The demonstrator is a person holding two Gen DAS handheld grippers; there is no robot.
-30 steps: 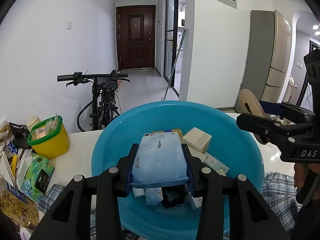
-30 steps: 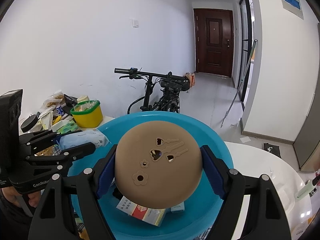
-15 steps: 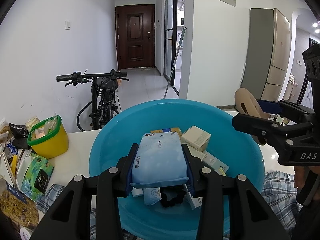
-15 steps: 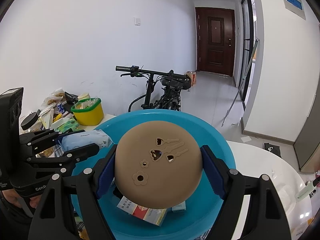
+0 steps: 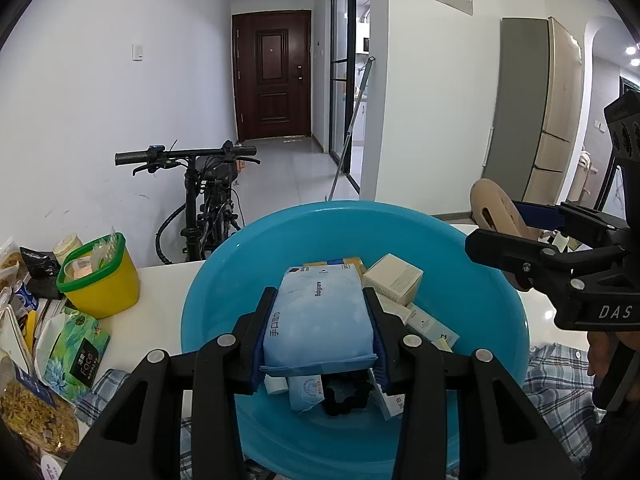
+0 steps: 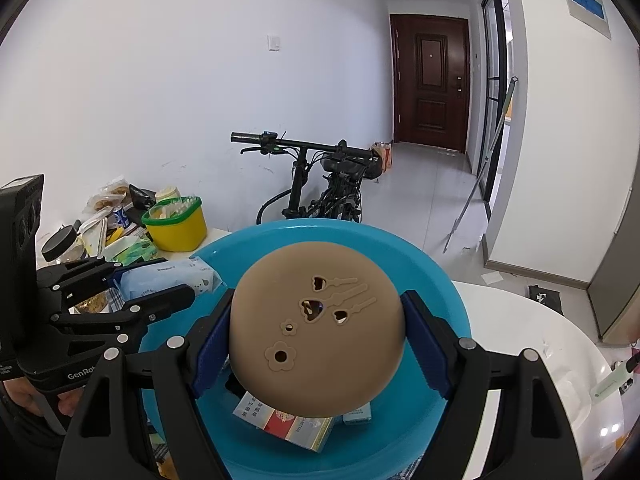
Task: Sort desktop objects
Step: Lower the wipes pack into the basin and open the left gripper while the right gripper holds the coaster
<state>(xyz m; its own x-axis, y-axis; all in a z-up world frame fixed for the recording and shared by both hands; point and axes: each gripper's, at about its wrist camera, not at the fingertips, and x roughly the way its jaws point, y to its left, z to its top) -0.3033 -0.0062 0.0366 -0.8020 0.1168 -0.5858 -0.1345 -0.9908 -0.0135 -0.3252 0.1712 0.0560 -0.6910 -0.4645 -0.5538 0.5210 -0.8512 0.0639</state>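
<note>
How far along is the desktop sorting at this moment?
Partly done: the blue basin already holds several small boxes. In hand: the left gripper clamps a blue wipes pack over the basin, and the right gripper clamps a tan round disc. Left: snack packets and the yellow tub remain on the table.

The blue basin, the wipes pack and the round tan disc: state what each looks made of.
Blue basin: likely plastic, glossy; even colour with light glints on its wall.
Wipes pack: soft plastic film, slightly matte; it bulges and shows a crimped end seam.
Round tan disc: probably silicone or matte plastic; dull surface, moulded cut-out shapes.
</note>
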